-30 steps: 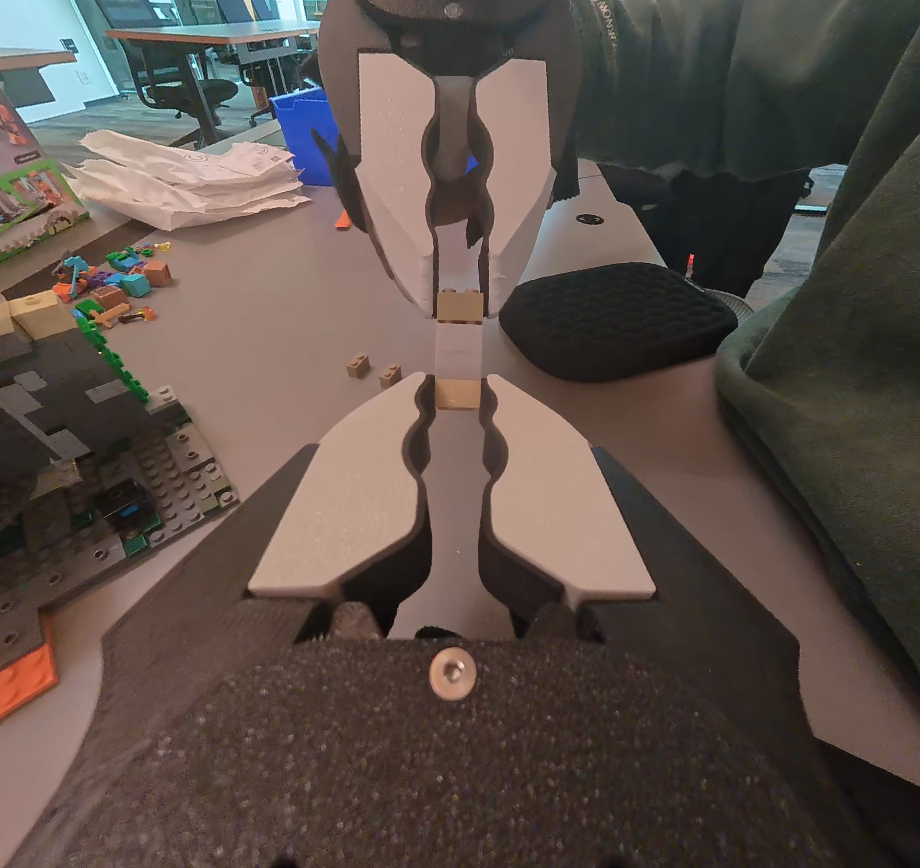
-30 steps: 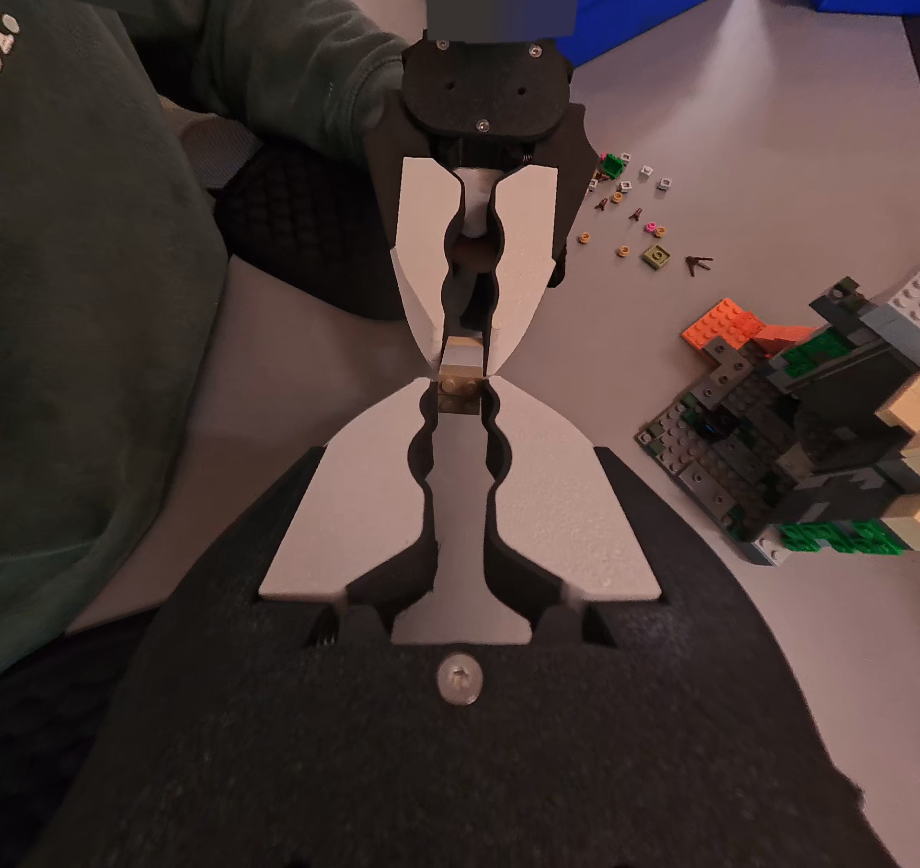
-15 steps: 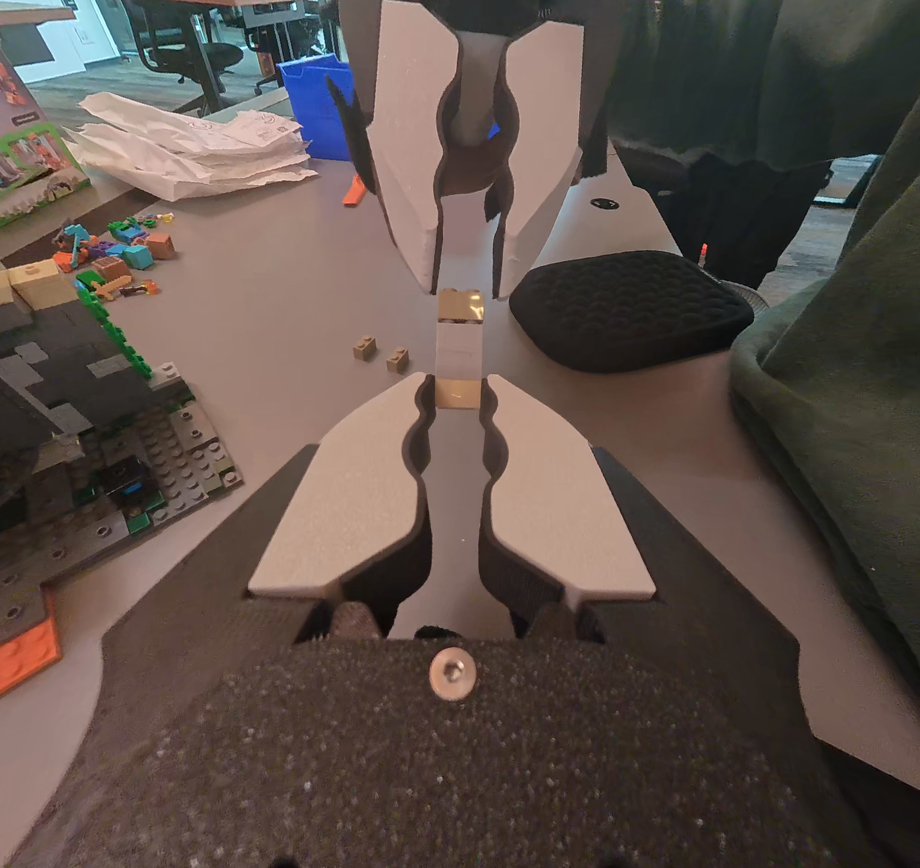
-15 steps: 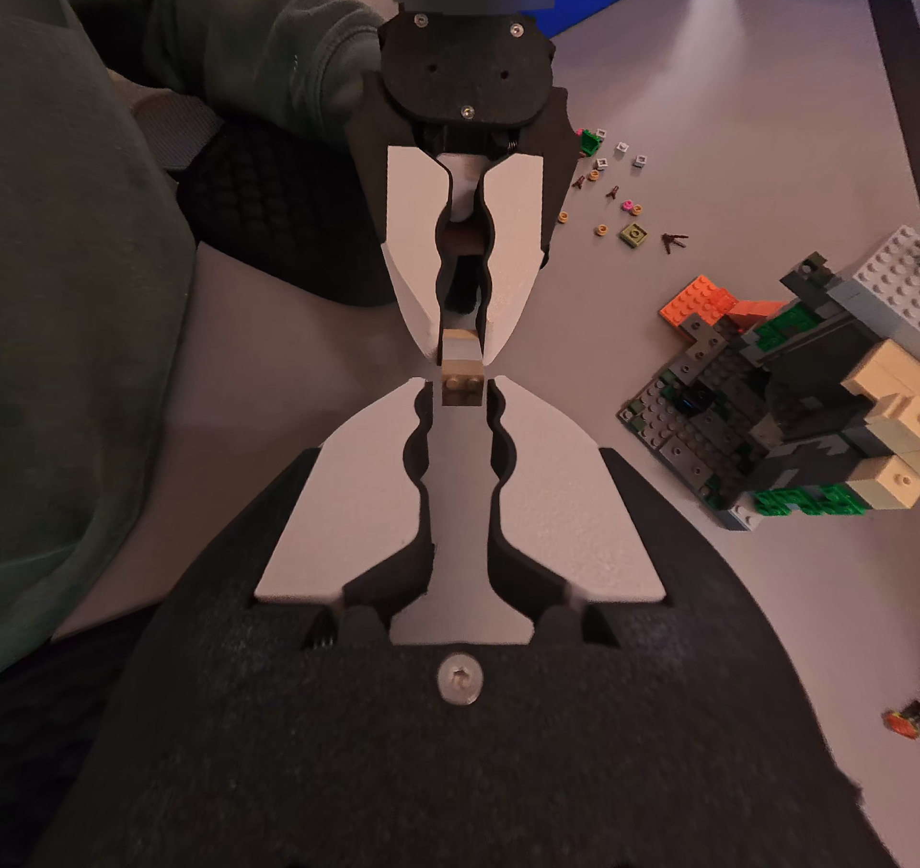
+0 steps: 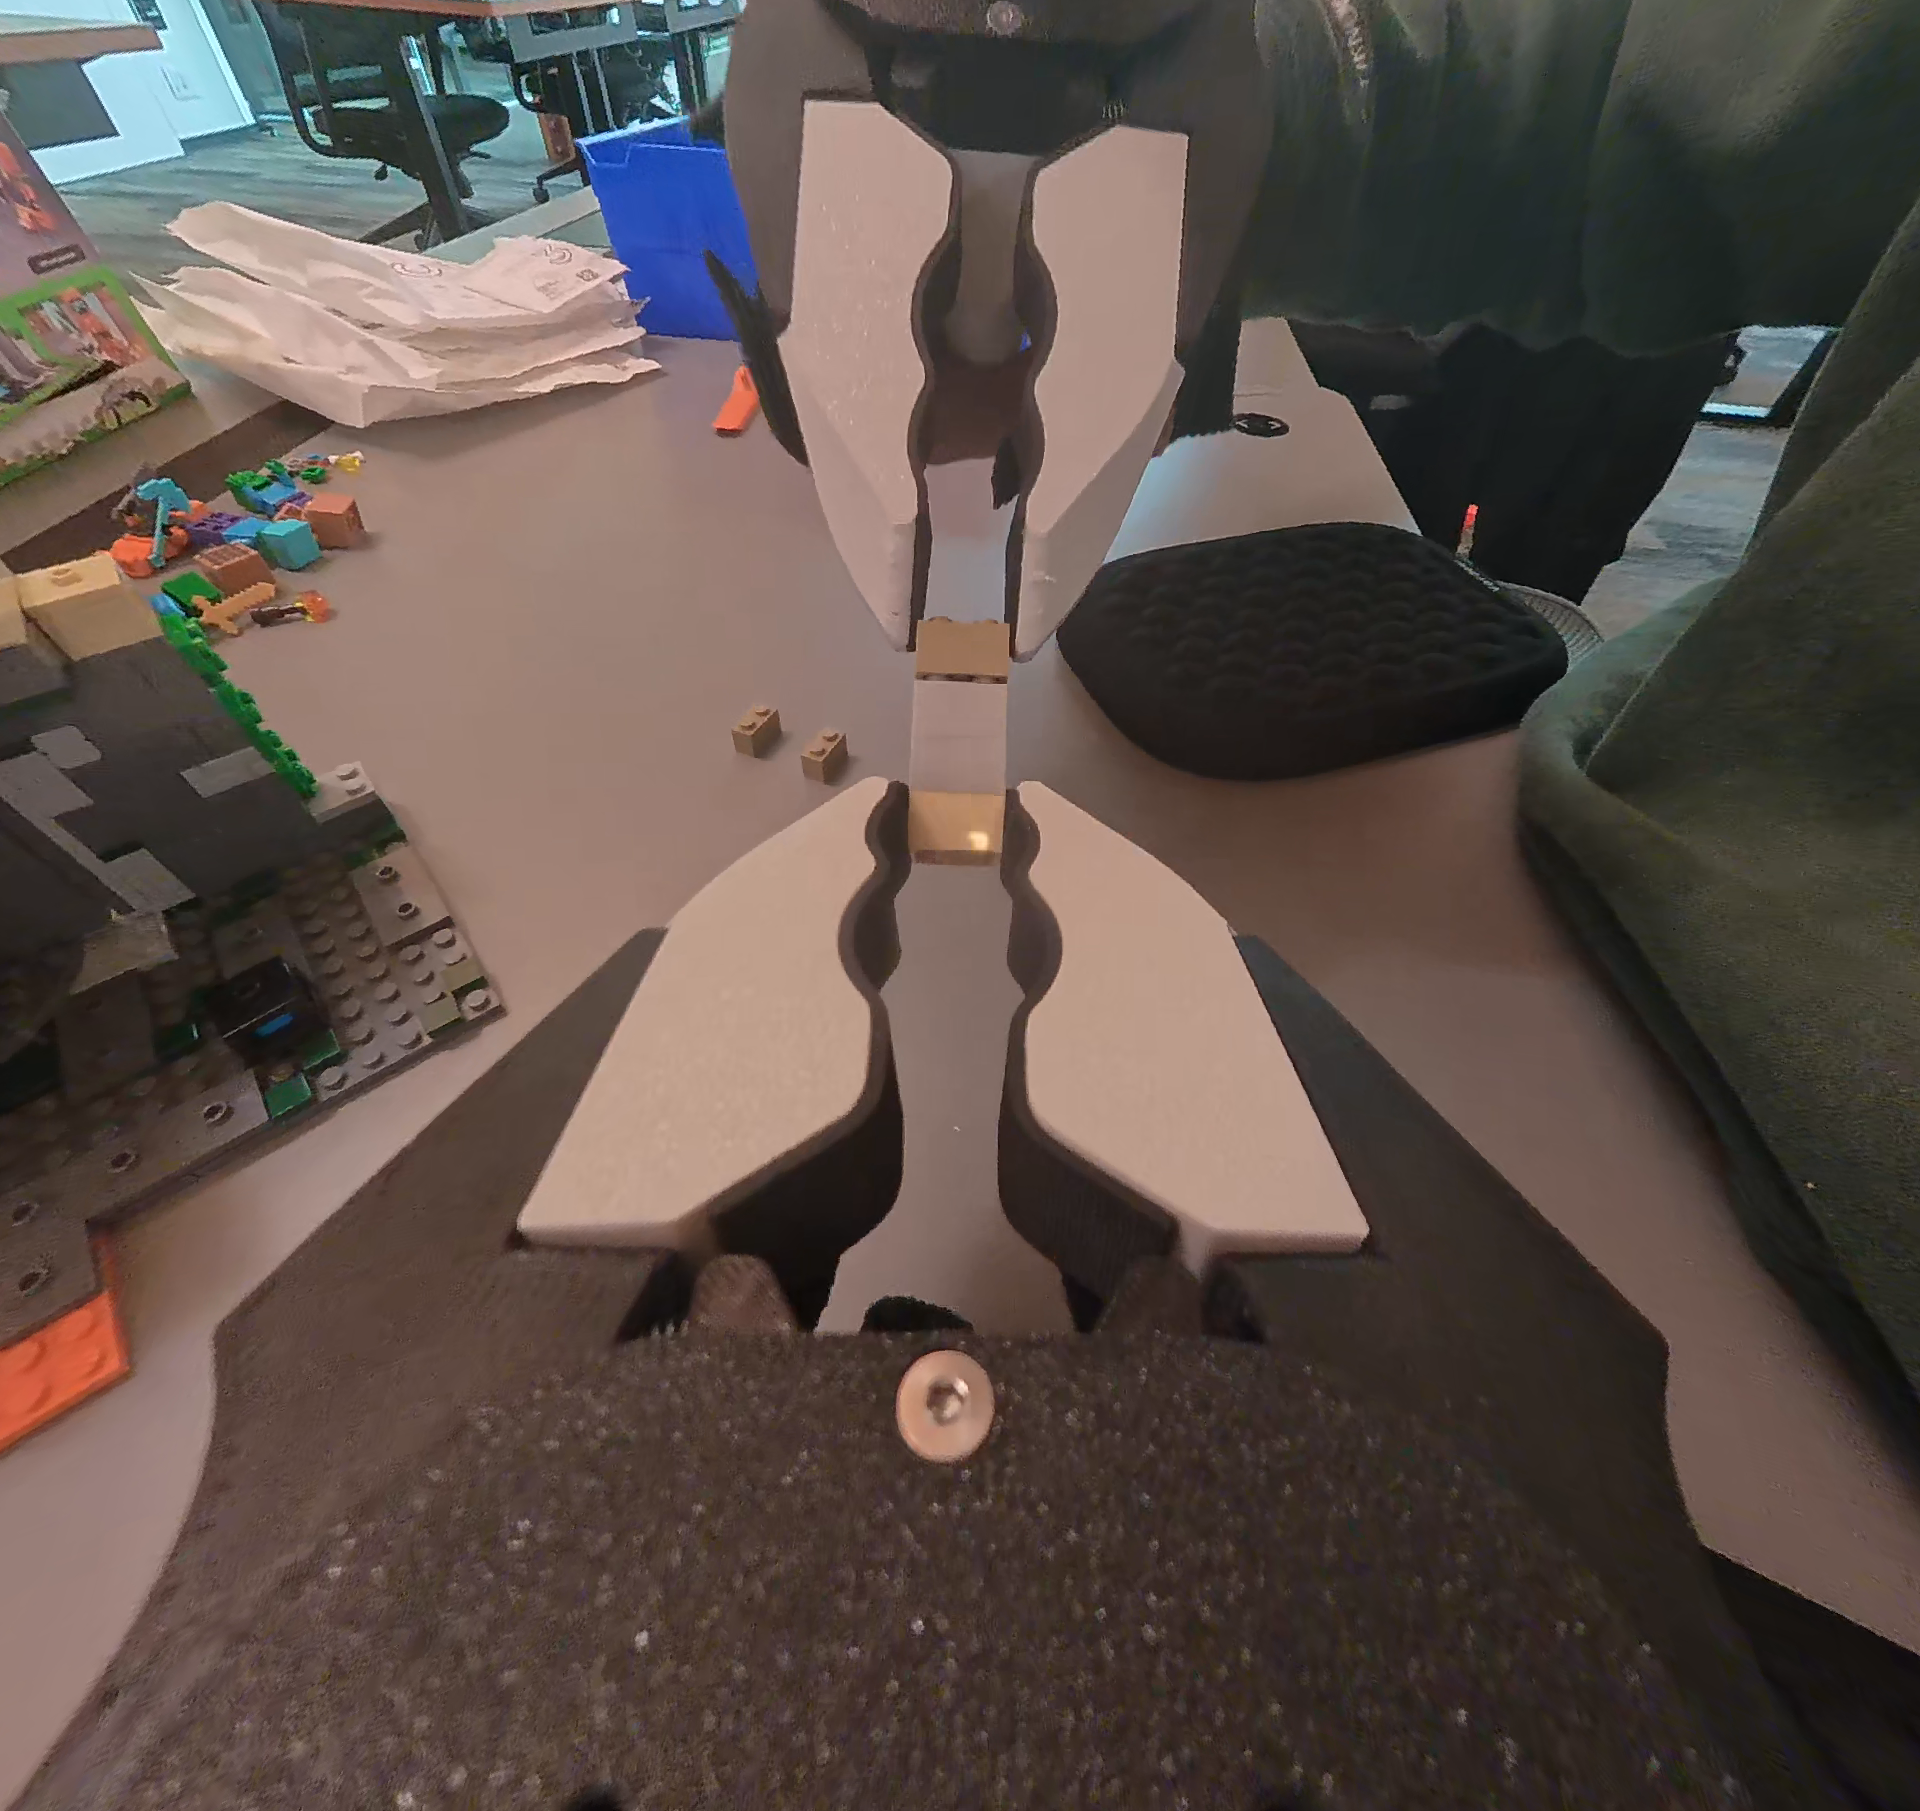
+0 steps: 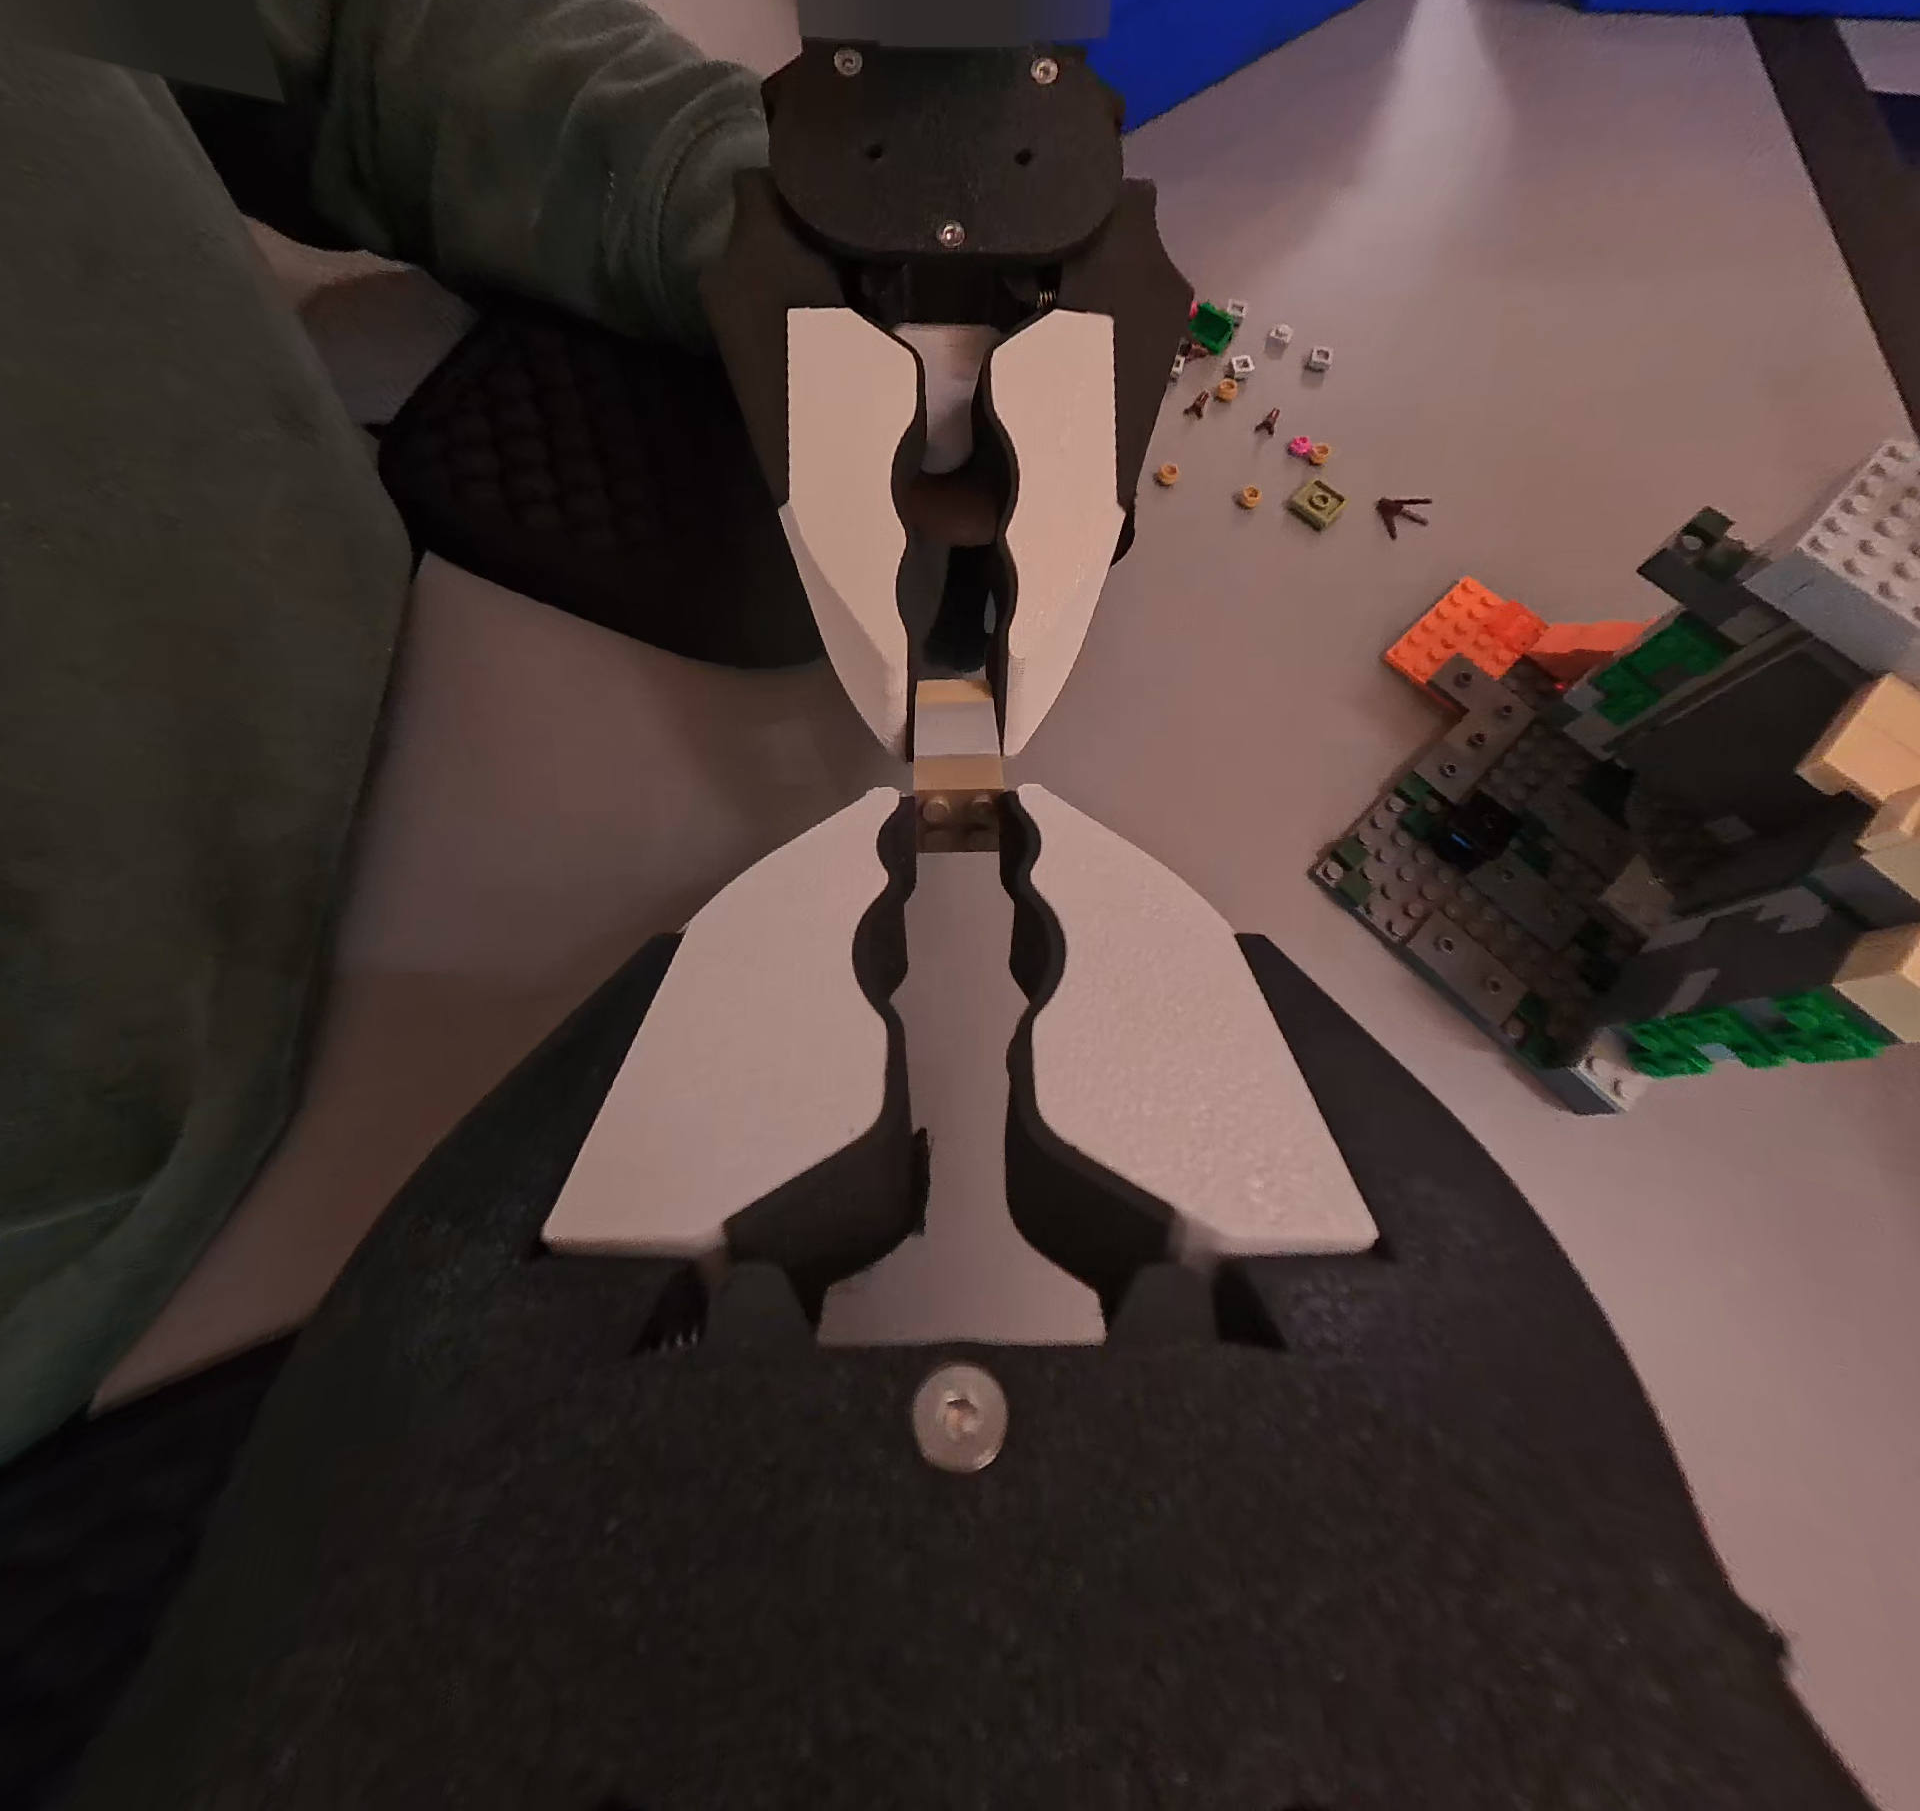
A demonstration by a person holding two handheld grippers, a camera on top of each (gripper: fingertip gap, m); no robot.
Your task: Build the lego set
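In the left wrist view my left gripper point(image 5: 956, 819) is shut on the near tan end of a small brick stack point(image 5: 957, 735), tan then white. My right gripper point(image 5: 963, 647) comes in from the opposite side. It is shut on a tan 1x2 brick point(image 5: 962, 653) that touches the far end of the white piece. In the right wrist view my right gripper point(image 6: 958, 814) holds that studded tan brick point(image 6: 958, 819), with the stack point(image 6: 951, 731) and the left gripper point(image 6: 951, 712) right behind it. The stack is held above the grey table point(image 5: 582, 618).
The partly built dark lego model point(image 5: 156, 930) stands left of me and shows in the right wrist view point(image 6: 1662, 878). Two loose tan bricks point(image 5: 758, 731) lie under the stack. A black mat point(image 5: 1309, 639), paper bags point(image 5: 395, 317), a blue bin point(image 5: 665, 223) and small loose pieces point(image 6: 1278, 431) lie around. Both grippers' tips are close together, under 4 cm apart.
Half a second ago the right gripper's tips sat slightly back from the tan brick; now they are around it again. The left gripper and its stack have stayed in place.
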